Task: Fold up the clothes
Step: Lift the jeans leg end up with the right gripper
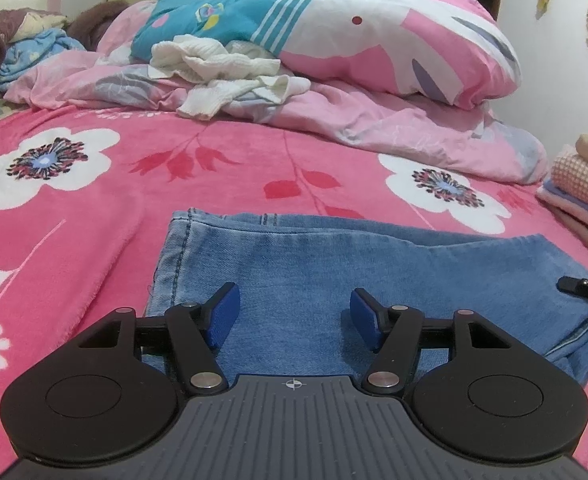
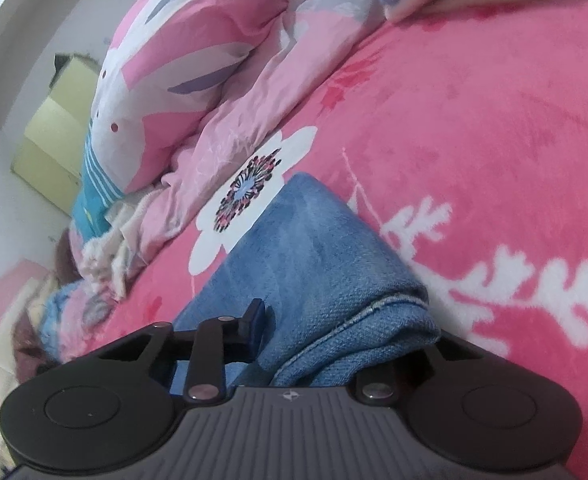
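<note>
The right gripper (image 2: 326,340) had its jaws drawn in on a thick fold of the jeans (image 2: 310,264); only its left finger (image 2: 255,320) showed, pressed against the denim, while the other lay hidden under the bunched cloth, so it looked like a grasp on the doubled edge with its stitched seam. The left gripper (image 1: 294,316) hovered with its jaws parted, its blue pads (image 1: 223,316) standing apart above the flat denim with nothing pinched between them; whether the tips rested on the cloth I could not tell.

The jeans (image 1: 374,280) lay on the pink flowered blanket (image 1: 133,200) at the near side of the bed, already folded over into a broad panel, one hemmed end toward the left and the thicker bundle running off to the right, where the other tool's tip (image 1: 582,282) poked in.

To my eye that denim would handle as a fairly heavy, limp cloth: soft enough to drape, yet thick where layered, and rough enough not to slip from rubbery pads. The best hold seemed to be at a corner or along a seamed edge, taking all layers at once, since a pinch in the middle of the panel would lift only the top layer.

Beyond lay a crumpled pink quilt (image 1: 374,128), white garments (image 1: 229,76) and a stack of folded clothes (image 1: 586,184) at the right edge.
</note>
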`<state>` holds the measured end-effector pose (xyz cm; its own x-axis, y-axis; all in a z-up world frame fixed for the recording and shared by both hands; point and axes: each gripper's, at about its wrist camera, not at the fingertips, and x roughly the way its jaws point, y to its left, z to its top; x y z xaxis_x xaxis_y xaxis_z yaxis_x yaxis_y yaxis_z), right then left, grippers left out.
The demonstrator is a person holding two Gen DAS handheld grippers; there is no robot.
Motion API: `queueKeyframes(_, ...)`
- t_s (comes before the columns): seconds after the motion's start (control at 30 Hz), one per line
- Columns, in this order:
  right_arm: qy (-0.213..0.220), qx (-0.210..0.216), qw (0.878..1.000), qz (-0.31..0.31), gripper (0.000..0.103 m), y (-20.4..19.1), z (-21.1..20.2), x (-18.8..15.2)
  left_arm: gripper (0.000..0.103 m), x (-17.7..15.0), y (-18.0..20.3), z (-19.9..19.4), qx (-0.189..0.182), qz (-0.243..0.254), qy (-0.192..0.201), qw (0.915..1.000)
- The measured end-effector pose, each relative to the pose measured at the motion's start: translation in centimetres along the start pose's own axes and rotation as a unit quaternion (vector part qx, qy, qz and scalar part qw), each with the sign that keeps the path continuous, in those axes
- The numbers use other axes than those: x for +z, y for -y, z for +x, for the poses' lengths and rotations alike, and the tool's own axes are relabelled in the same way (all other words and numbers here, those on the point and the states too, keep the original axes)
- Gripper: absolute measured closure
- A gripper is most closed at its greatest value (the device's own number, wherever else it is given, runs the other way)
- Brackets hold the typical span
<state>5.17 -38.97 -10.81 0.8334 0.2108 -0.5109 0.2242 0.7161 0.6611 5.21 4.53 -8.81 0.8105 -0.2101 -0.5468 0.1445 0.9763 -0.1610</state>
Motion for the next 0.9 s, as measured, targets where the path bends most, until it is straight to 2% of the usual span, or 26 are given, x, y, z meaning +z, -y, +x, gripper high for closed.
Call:
queueKeyframes(0.17,0.016,-0.006,1.000,-0.021,0.091,-1.5,-1.0,0.4,0.040,-0.1,0.2,0.1,0.004,0.008,0.001,1.0000)
queueKeyframes(0.53,0.061,-0.012,0.988,-0.142,0.093,-8.1,-3.0,0.5,0.036,-0.2,0.5,0.1,0.004,0.013,0.000,0.9999)
queueKeyframes(0.9,0.075,0.037,0.977,-0.196,0.093,-13.5,-4.4,-0.6,0.035,-0.1,0.5,0.1,0.004,0.013,-0.001,0.9999)
